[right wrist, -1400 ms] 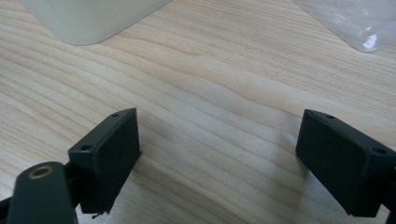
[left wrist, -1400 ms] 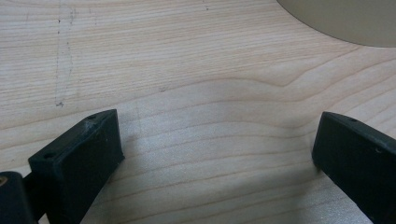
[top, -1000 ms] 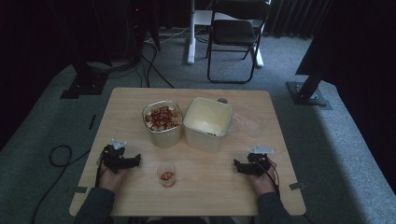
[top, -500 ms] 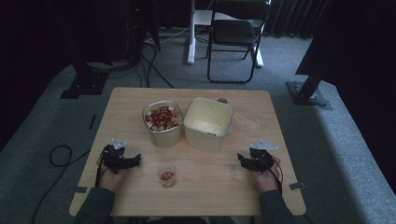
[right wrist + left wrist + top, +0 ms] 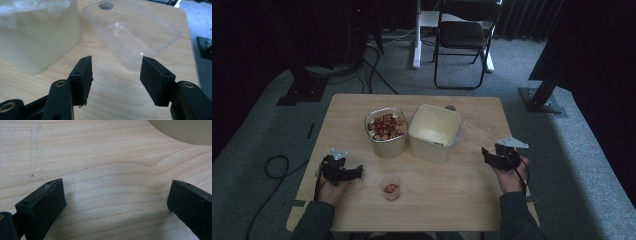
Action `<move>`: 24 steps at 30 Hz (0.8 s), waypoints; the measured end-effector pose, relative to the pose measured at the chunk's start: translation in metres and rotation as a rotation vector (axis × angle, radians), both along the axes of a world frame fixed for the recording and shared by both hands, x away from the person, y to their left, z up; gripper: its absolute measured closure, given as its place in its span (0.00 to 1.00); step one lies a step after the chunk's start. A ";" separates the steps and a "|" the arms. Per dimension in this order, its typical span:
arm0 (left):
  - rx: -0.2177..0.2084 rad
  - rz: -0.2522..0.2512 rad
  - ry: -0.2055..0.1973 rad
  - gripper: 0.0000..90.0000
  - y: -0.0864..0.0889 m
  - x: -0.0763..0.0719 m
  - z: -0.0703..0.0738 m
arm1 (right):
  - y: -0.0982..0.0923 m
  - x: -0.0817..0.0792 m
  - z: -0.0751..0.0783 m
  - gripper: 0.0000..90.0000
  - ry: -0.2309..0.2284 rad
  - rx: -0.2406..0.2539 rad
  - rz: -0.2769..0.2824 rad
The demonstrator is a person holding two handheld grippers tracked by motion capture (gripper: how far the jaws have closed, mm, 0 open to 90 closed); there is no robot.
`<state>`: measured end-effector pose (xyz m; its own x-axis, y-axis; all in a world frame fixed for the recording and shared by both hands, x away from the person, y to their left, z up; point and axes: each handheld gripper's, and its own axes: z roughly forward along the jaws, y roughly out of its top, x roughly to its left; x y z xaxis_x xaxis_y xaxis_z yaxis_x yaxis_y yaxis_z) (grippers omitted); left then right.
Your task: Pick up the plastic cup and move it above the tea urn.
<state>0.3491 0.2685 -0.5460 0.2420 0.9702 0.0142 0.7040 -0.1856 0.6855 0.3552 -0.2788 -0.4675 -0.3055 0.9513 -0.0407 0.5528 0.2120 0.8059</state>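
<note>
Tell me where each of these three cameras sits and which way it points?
High view: above the person's side, looking forward and down on the table; both forearms, left gripper and right gripper show.
Left gripper view: on that gripper, facing bare wood between its open jaws.
Right gripper view: on the right gripper, facing the clear lid; its jaws have just been closing, nothing between them.
Shared: the cream tub shows in the high and right views.

Dark grey-green sleeves are worn on both forearms. The left gripper (image 5: 343, 170) and right gripper (image 5: 499, 156) are black; small screw holes are seen in the rectangular pads (image 5: 153, 77), and a grey three-cornered plate (image 5: 512, 143) is carried on top.
</note>
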 end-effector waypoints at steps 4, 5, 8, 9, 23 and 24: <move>0.001 0.000 0.001 0.02 0.000 0.000 0.000 | -0.006 0.006 0.007 0.47 -0.014 0.005 -0.035; 0.001 0.000 0.001 0.02 0.000 0.000 0.000 | -0.008 0.007 0.009 0.47 -0.017 0.011 -0.048; 0.003 -0.002 0.002 0.02 0.000 0.000 0.000 | -0.014 0.015 0.014 0.47 -0.021 0.023 -0.076; 0.003 -0.002 0.002 0.02 0.000 0.000 0.000 | -0.016 0.019 0.014 0.47 -0.013 0.031 -0.088; 0.000 -0.002 0.000 0.02 0.000 0.000 0.000 | -0.033 0.065 -0.011 0.58 0.055 0.106 -0.196; 0.000 -0.003 0.000 0.02 0.000 0.000 0.000 | -0.035 0.067 -0.014 0.59 0.061 0.114 -0.205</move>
<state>0.3495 0.2686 -0.5460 0.2445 0.9695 0.0142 0.7033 -0.1874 0.6858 0.4227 -0.3136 -0.4812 -0.1037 0.9911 0.0832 0.6234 -0.0004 0.7819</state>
